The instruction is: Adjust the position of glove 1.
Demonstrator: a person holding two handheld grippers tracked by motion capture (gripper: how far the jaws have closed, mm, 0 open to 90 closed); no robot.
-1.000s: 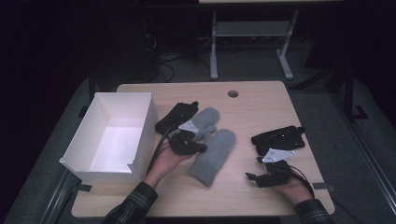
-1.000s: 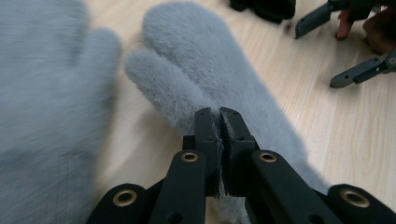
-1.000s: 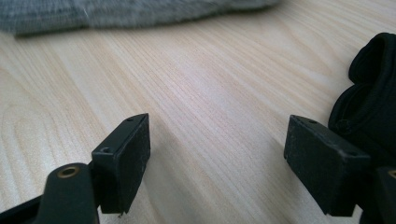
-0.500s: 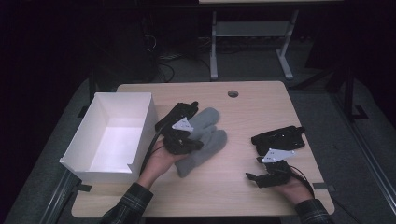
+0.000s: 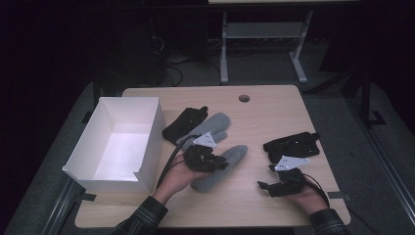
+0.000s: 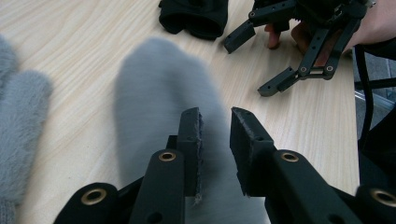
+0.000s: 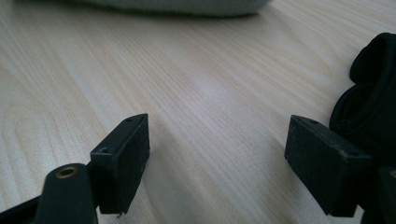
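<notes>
A: What is seen from the left on?
B: The white box [image 5: 117, 142] is still unfilled. The left gripper [image 5: 208, 159] has its jaws just opened, slightly apart, with a grey mitten [image 6: 159, 93] lying under them, unclamped.
A: And rightward?
B: The right gripper [image 5: 276, 183] is held wide apart over bare table, a black glove [image 7: 369, 116] just beside one jaw. All gloves remain to be boxed.

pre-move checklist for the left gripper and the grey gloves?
1. Left gripper jaws parted, just been opening: ok.
2. Nearer fuzzy grey knit glove free of the pads: ok, it lies below the gap.
3. Second fuzzy grey glove lying flat: ok.
4. White open cardboard box ready to receive: ok.
5. Right gripper open, holding nothing: ok.
6. Black fabric gloves apart from the grey pair: cannot tell.
</notes>
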